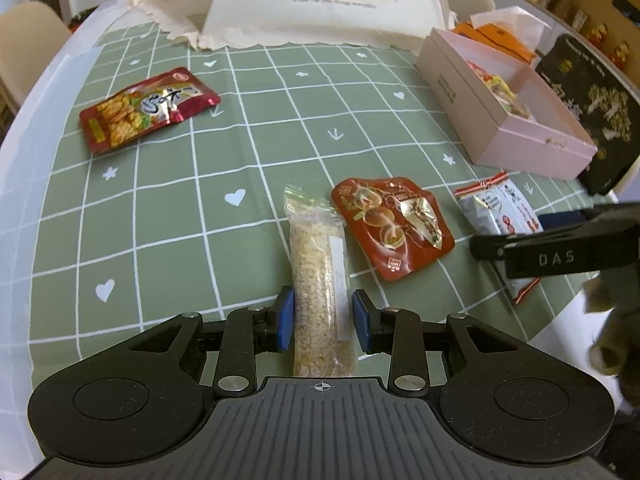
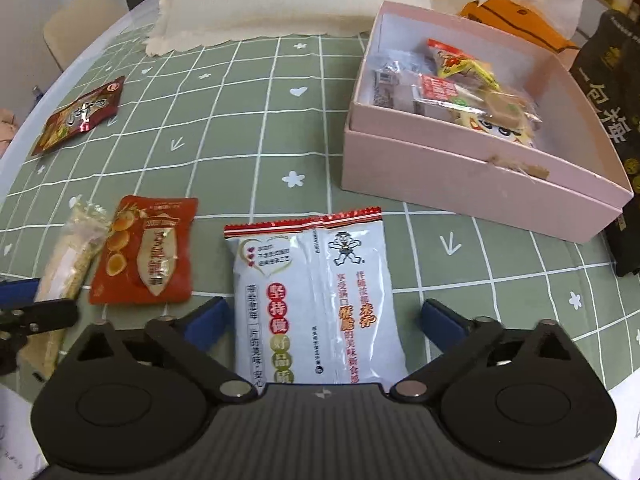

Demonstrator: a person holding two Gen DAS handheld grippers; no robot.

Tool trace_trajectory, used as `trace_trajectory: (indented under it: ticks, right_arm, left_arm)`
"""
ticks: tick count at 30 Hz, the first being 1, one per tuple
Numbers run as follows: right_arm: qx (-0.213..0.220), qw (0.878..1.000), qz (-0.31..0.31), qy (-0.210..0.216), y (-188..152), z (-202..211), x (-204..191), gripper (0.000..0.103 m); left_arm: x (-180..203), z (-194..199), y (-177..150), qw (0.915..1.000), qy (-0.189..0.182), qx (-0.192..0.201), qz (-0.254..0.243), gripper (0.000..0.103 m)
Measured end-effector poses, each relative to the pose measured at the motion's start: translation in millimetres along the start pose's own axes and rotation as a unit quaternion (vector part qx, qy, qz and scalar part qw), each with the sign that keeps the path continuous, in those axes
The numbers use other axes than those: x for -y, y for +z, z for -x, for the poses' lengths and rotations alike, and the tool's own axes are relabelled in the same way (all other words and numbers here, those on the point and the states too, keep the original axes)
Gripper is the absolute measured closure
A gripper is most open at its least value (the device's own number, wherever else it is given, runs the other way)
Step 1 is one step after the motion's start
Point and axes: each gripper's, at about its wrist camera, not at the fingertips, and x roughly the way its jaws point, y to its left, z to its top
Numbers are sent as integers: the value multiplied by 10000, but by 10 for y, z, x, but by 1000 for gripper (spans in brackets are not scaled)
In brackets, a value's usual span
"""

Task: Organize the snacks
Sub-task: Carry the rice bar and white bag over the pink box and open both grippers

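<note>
Nearest the left wrist camera, the left gripper [image 1: 323,318] had its blue pads [image 1: 285,320] set narrowly on either side of a clear-wrapped grain bar [image 1: 320,276]. The left pad touched the wrapper and a thin gap showed at the right one, so whether it gripped could not be told. The bar lay lengthwise between the jaws, pointing away along the green checked tablecloth [image 1: 160,220].

Just right of the bar lay one orange-red pouch [image 1: 394,226] printed with round cakes, close beside it but apart. Further right sat one white and red packet [image 1: 498,216], with the right gripper's black finger crossing over its near end.

From the right wrist camera, the right gripper [image 2: 324,320] stood wide apart, with the white and red packet [image 2: 312,300] flat on the cloth between its blue pads [image 2: 440,318], neither pad touching it.

Further off to the left, well apart from the rest, lay one dark red pouch [image 1: 150,108]. That made four loose snacks on the cloth.

Far right stood one open pink box [image 2: 480,184], with several wrapped snacks [image 2: 460,88] piled inside, too jumbled to count. Beyond it sat an orange tissue pack [image 2: 516,20], and a black bag [image 2: 612,120] rested at its right side. At the back of the table stood a cream cloth cover [image 1: 320,4]
</note>
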Motion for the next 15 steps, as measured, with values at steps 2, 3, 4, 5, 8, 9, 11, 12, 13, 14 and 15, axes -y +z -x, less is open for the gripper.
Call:
trace_trajectory:
  ticks: [2, 3, 4, 5, 8, 9, 11, 12, 13, 14, 15]
  right_arm:
    - [-63, 9999, 127, 1, -11, 85, -35, 27]
    - [-56, 9999, 142, -5, -32, 141, -34, 27]
    - [-26, 9999, 135, 39, -65, 221, -20, 27]
    - [-12, 9999, 106, 83, -101, 293, 1, 27]
    - [8, 9999, -90, 143, -221, 542, 170, 27]
    - [19, 9998, -178, 125, -261, 622, 254, 27]
    - [0, 9991, -430, 33, -323, 758, 438, 27]
    - [-6, 9984, -561, -4, -341, 816, 538, 27]
    - [5, 9978, -659, -36, -356, 875, 630, 27]
    - [30, 9973, -731, -88, -354, 935, 716, 27]
    - [64, 9968, -779, -161, -338, 1001, 793, 27]
  left_arm:
    - [20, -4, 4, 10000, 47, -16, 2, 68]
    - [9, -3, -3, 10000, 41, 12, 53, 68]
    - [5, 0, -10, 10000, 36, 33, 63, 68]
    - [11, 2, -17, 10000, 58, 41, -6, 69]
    - [35, 43, -60, 9999, 0, -13, -115, 70]
    - [58, 70, -94, 9998, -42, -12, -175, 70]
    - [141, 140, -170, 9991, -21, 16, -432, 70]
    - [187, 175, -194, 9984, -48, 11, -569, 70]
    - [241, 227, -213, 9974, -145, 13, -701, 70]
    - [287, 291, -218, 9964, -303, 21, -794, 70]
    - [326, 351, -205, 9952, -474, 28, -854, 70]
